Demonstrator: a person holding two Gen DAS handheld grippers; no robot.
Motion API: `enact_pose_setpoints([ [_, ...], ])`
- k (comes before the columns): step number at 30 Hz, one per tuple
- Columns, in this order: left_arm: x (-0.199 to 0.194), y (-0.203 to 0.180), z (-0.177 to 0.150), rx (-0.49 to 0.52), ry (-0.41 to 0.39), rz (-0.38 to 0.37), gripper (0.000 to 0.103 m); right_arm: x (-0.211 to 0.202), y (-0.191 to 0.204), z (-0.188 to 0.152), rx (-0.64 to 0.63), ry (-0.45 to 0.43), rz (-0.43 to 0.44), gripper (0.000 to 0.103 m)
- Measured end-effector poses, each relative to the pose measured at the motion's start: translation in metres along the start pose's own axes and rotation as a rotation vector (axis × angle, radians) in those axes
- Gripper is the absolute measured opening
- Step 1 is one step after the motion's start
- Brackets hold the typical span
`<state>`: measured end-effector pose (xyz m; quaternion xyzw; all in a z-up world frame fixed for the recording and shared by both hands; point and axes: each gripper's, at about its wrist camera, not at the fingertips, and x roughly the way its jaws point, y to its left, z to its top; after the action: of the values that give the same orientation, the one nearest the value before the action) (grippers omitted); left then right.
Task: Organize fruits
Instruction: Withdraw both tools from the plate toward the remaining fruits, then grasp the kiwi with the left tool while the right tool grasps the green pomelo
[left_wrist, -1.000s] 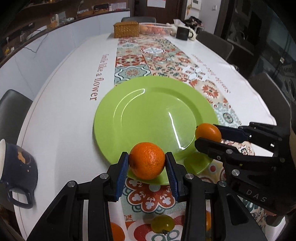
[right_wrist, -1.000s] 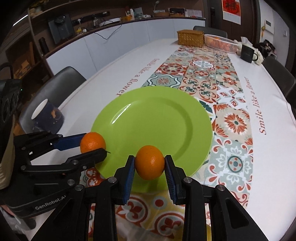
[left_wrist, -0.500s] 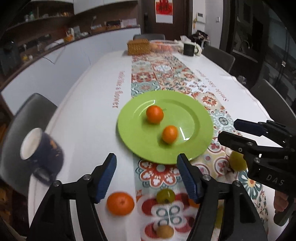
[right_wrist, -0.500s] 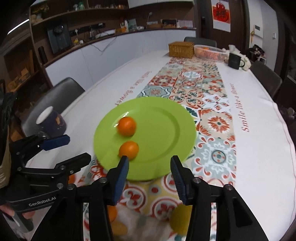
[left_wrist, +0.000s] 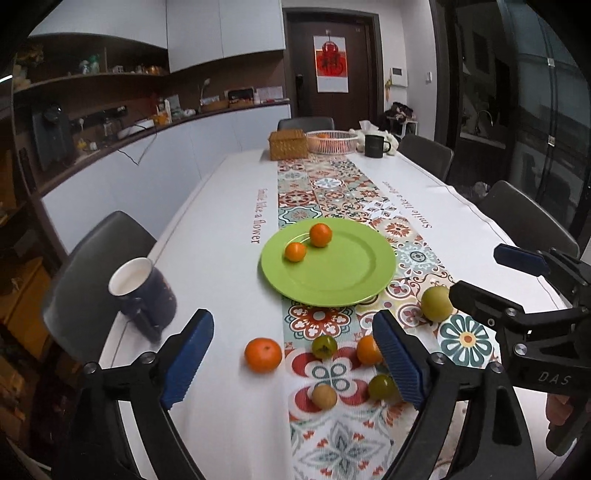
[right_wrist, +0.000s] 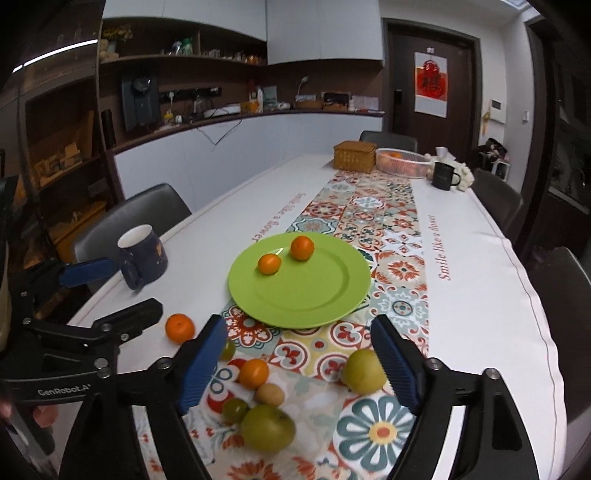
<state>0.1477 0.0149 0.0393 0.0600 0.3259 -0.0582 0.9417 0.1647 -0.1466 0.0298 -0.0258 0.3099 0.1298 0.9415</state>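
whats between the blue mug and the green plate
Nothing; in both wrist views the stretch between the blue mug and the green plate is bare white tablecloth, apart from its printed lettering.

Two oranges (right_wrist: 302, 248) (right_wrist: 269, 263) sit on one green plate (right_wrist: 314, 299); two more oranges (right_wrist: 179, 327) (right_wrist: 253, 373), four green fruits (right_wrist: 268, 427) and one small brown fruit (right_wrist: 270, 393) lie near two mugs (right_wrist: 143, 255) (right_wrist: 443, 175).

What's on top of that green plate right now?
Two oranges, a smaller one and a larger one, sit close together on the far-left part of the green plate. The rest of it is bare. Nothing covers the plate.
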Motion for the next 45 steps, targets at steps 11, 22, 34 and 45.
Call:
enact_pose_setpoints([
  [11,-0.030,-0.001,-0.036,0.033,-0.004,0.025,0.093,-0.023,0.013,-0.034,-0.006,0.032,-0.026,0.085],
  [22,-0.007,-0.006,-0.070,0.081,0.084,0.025,0.093,-0.003,0.023,-0.068,-0.034,0.158,-0.009,0.085],
  [34,0.035,-0.016,-0.085,0.160,0.153,-0.036,0.092,0.031,0.021,-0.091,-0.043,0.256,0.003,0.084],
  [45,0.073,-0.022,-0.082,0.154,0.213,-0.089,0.075,0.056,0.019,-0.094,-0.032,0.300,0.029,0.074],
])
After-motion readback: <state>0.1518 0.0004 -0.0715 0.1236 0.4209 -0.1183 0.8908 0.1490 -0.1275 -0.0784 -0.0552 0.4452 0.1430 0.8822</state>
